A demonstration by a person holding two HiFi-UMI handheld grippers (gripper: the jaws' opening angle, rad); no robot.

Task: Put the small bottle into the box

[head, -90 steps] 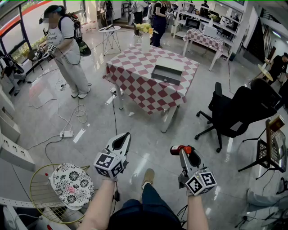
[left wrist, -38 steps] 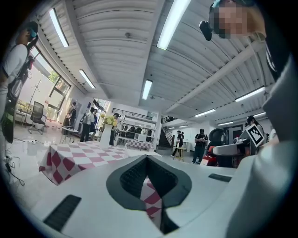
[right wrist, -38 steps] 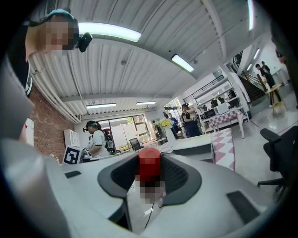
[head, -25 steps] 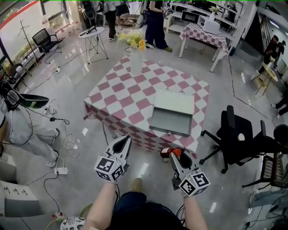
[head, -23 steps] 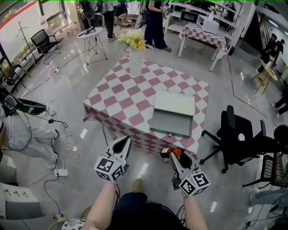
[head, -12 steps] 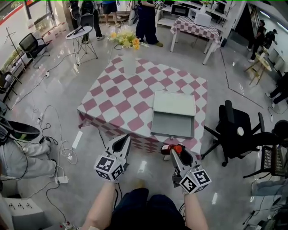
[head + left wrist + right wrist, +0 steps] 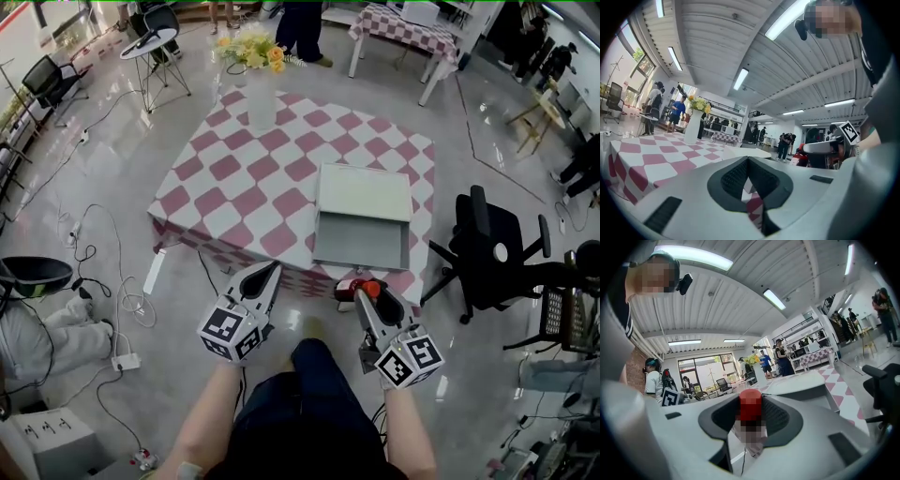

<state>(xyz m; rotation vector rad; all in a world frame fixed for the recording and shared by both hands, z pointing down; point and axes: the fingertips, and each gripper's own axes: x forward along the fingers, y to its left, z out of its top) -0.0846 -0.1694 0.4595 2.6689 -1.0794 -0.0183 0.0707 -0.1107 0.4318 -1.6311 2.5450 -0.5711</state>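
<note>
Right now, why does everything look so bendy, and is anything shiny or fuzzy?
Left and right gripper views: the wide-angle lens bows the ceiling lights and blackens the corners. Right gripper view: the small bottle, close between the jaws, looks soft. Head view: the glossy floor throws white glare.

Small bottle (image 7: 359, 289): red-capped, pinched between jaws of right gripper (image 7: 368, 300), just short of table edge.
Box (image 7: 361, 242): pale grey, open, lid folded back, on checkered table (image 7: 234, 178), near corner.
</note>
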